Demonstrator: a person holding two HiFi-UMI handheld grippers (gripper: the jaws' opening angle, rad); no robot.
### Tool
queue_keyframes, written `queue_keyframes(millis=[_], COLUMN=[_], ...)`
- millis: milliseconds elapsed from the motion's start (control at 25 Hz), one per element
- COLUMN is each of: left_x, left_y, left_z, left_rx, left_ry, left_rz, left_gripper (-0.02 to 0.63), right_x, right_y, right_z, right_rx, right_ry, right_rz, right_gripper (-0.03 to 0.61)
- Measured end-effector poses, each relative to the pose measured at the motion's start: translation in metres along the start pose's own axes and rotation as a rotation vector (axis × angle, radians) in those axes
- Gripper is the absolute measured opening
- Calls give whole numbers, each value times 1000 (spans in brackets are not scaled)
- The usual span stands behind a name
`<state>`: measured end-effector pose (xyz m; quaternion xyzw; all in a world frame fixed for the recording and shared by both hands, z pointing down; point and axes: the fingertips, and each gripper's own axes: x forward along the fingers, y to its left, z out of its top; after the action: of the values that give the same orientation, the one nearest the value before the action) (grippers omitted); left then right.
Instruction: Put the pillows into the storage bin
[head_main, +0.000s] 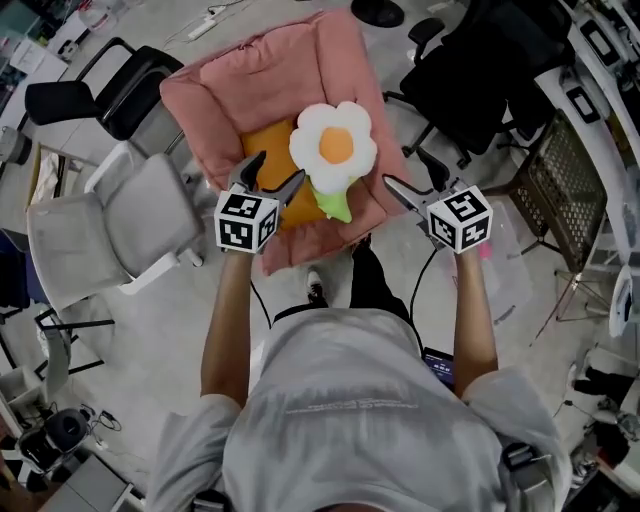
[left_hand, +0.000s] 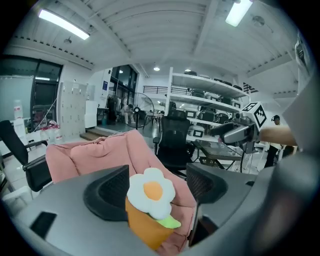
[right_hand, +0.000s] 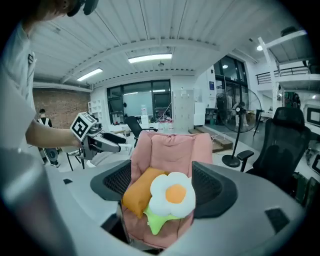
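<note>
Both pillows lie on the pink seat (head_main: 215, 90). The flower pillow (head_main: 335, 150) is at its middle, stem toward the person, overlapping the orange pillow (head_main: 272, 148) to its left. The left gripper (head_main: 277, 172), jaws apart and empty, hangs over the orange pillow and is judged nearer. The right gripper (head_main: 405, 168), also apart and empty, is at the seat's right edge.

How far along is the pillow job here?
The orange pillow and flower pillow lie together in the pink padded holder; if that is the bin, both are in. In hand: nothing; left claw and right claw are open beside them. Otherwise both remain to move.
</note>
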<state>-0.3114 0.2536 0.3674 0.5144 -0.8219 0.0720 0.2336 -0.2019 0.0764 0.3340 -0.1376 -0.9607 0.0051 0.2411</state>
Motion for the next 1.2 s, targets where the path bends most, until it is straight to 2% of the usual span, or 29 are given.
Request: queue_keyframes(millis=[160, 360, 520, 760, 960, 1200], left_x=[35, 92, 124, 180, 216, 239], left_y=[28, 63, 83, 110, 117, 105], left_z=[-10, -23, -46, -87, -135, -191], left_rx=[-76, -158, -226, -296, -377, -444], left_ry=[38, 99, 165, 256, 354, 487], left_rz=[54, 102, 143, 163, 162, 139], left_gripper=[377, 377, 377, 376, 370, 367], right_x=[58, 125, 174, 245, 287, 311], right_y=[-37, -83, -104, -129, -149, -171], right_z=[-6, -24, -46, -86, -154, -221], right_rx=[24, -1, 35, 111, 103, 259], right_ry=[66, 157, 230, 293, 481, 624], right_rz=[82, 174, 267, 350, 316, 226], right_gripper=[377, 379, 379, 403, 403, 402])
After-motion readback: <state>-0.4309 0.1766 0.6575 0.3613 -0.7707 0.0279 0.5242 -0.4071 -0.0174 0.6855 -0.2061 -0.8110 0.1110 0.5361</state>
